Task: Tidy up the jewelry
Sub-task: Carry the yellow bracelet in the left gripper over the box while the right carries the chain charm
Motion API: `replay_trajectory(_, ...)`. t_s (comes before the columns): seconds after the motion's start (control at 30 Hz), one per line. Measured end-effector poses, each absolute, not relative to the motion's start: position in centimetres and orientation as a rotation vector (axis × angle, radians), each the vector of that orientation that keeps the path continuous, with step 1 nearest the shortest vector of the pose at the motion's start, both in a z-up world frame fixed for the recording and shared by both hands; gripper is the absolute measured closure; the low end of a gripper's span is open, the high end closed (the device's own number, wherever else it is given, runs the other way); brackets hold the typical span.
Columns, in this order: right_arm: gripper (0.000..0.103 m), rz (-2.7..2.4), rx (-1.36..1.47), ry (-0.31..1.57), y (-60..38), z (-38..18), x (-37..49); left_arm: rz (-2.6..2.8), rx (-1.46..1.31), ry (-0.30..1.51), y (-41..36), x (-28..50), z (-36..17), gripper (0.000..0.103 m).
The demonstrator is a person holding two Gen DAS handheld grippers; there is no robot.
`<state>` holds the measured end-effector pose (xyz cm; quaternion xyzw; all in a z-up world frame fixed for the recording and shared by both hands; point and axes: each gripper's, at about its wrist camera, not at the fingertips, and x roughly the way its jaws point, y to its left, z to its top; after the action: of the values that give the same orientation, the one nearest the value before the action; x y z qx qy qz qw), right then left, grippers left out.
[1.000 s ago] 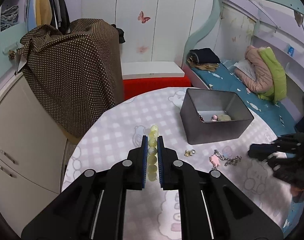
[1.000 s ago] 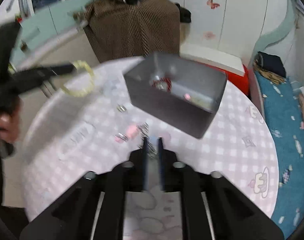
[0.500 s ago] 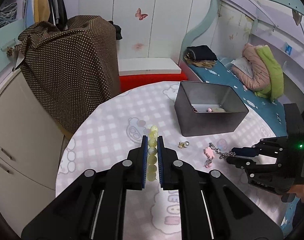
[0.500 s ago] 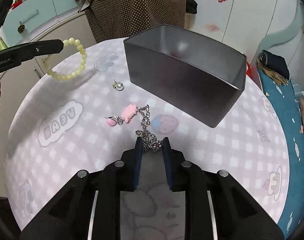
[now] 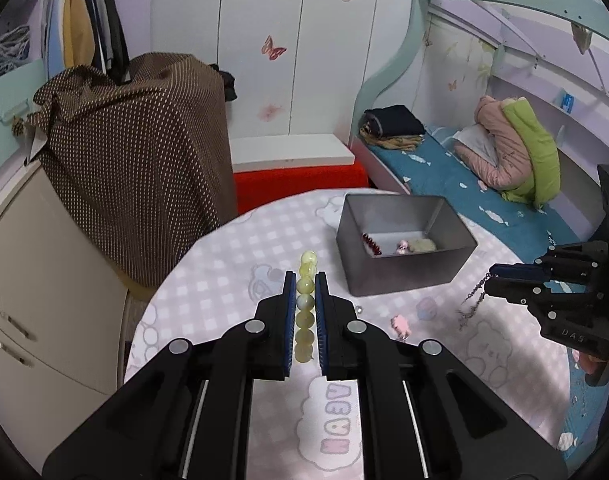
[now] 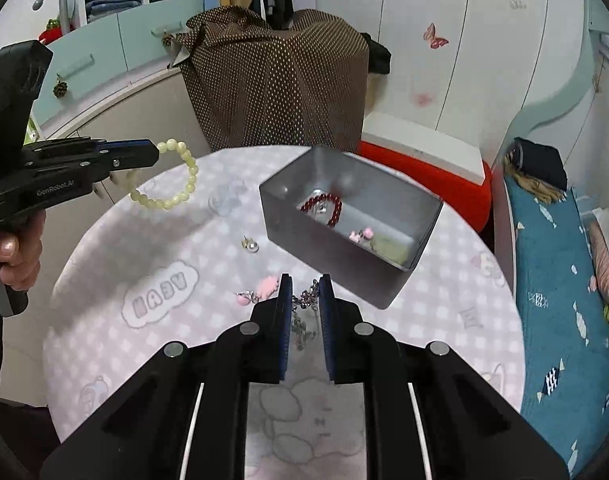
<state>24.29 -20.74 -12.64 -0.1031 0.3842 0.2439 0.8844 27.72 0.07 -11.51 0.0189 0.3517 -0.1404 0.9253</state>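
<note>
Left wrist view
- left gripper: pads clamped on the bead bracelet, which runs in a line along the fingers, a few beads poking past the tips.
- tin: ahead and to the right of the left gripper, open top up, long side lying roughly across the view; a red bead string and pale pieces lie inside.
- right gripper: off to the right, level with the tin's near wall, tips pointing left; the chain hangs below its tips, clear of the table.
- nearer hand: I judge the right one nearer the tin; its tips stand just beside the near right corner.
- pink charm: on the cloth between the two grippers.

Right wrist view
- right gripper: its jaws have just been closing, and the chain is pinched between the pads, bunched and dangling.
- tin: just ahead and a little right, its near corner close to the fingertips.
- shown only here: the bracelet as a full open loop hanging from the left gripper, far left; a pearl earring on the cloth; the pink charm lies just left of the fingertips.
- coming move: likely carry the chain forward over the rim and let go.
</note>
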Motion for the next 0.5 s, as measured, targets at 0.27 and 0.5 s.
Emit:
replay_trajectory(0.27, 0.091, 0.498, -0.185, 0.696, -21.1, -8.2, 25.4, -0.378, 0.058, 0.649, -2.1, 28.1, -7.5, 0.094)
replay_trajectory(0.5, 0.091, 0.481, -0.167, 0.617, -21.8, -4.3, 27.9, -0.469, 0.066, 0.595, -5.0, 30.2, -3.5, 0.094)
